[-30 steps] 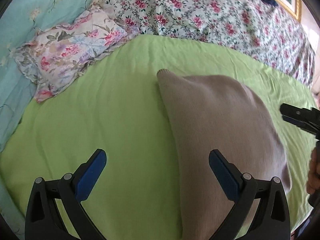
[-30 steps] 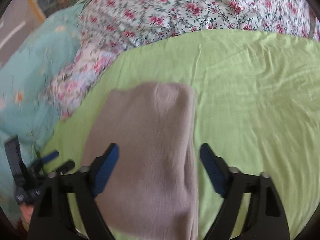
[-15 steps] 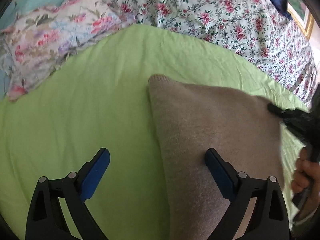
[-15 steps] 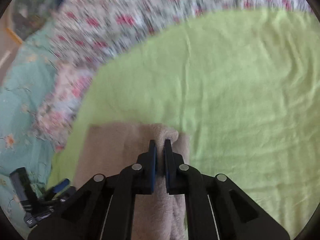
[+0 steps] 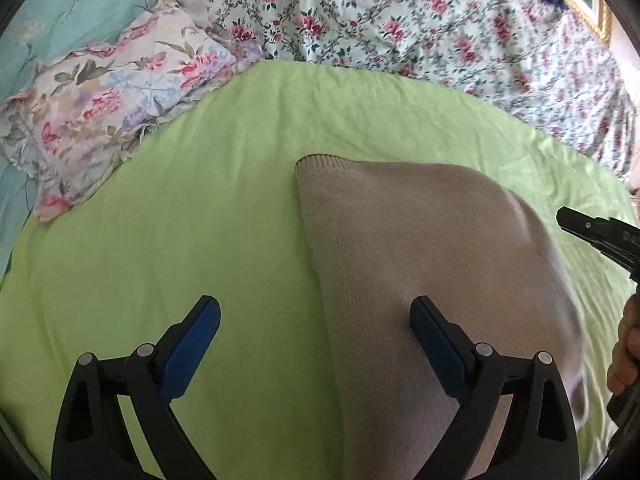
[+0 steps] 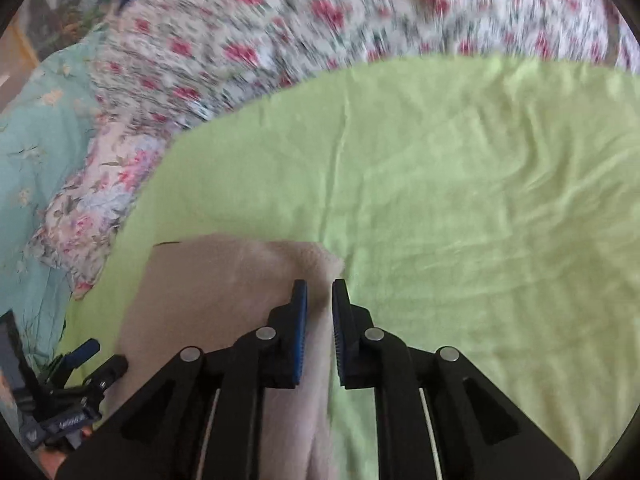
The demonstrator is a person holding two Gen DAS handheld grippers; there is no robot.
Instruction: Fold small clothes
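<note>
A beige knit garment (image 5: 420,260) lies folded on a lime green sheet (image 5: 200,220). My left gripper (image 5: 314,308) is open over the garment's left edge, with one blue pad above the sheet and the other above the knit. My right gripper (image 6: 318,292) pinches the garment's (image 6: 224,280) right edge in a narrow gap. Its jaws are opening slightly, and the fabric fold still fills the space between the pads. That edge looks blurred and a little raised in the left wrist view.
A floral pillow (image 5: 100,100) lies at the sheet's far left, with teal bedding (image 5: 80,0) behind it. A rose-print quilt (image 5: 400,12) runs along the far side. A person's hand (image 5: 628,344) shows at the right edge. Bare green sheet (image 6: 480,200) stretches right of the garment.
My right gripper went from wide open over the garment to closed on its right edge, then shifted with it. My left gripper stayed open and drifted slightly over the left edge.
</note>
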